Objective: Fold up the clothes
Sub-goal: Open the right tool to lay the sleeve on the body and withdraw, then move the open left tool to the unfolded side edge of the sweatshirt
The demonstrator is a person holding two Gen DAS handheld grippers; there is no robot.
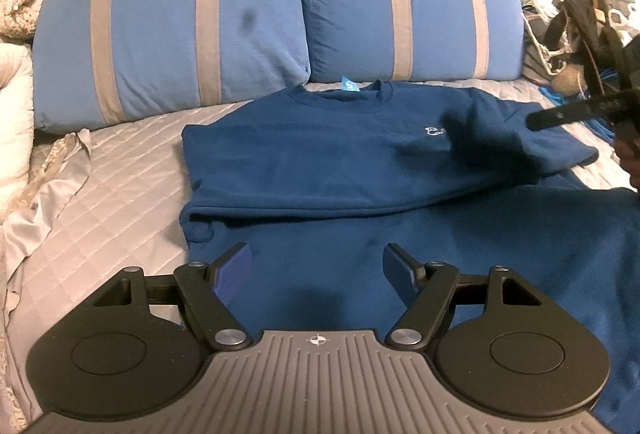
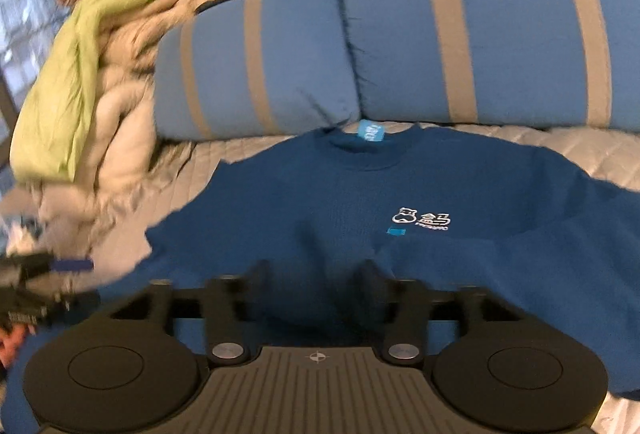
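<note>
The blue sweatshirt (image 1: pixel 320 162) lies flat below the striped pillows (image 1: pixel 172 46). Left gripper (image 1: pixel 316 270) and right gripper (image 2: pixel 316 286) are above the sweatshirt's lower part, both w/ fingers apart, holding nothing.

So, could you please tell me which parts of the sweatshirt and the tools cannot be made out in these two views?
- Sweatshirt hem: both views, hidden behind each camera's own hand-held gripper.
- Its sleeve: left wrist view, smeared by motion blur.
- Right hand-held gripper: right wrist view, fingers blurred, though apart with nothing between them.
- Left hand-held gripper: cut off by the left edge in the right wrist view.
</note>
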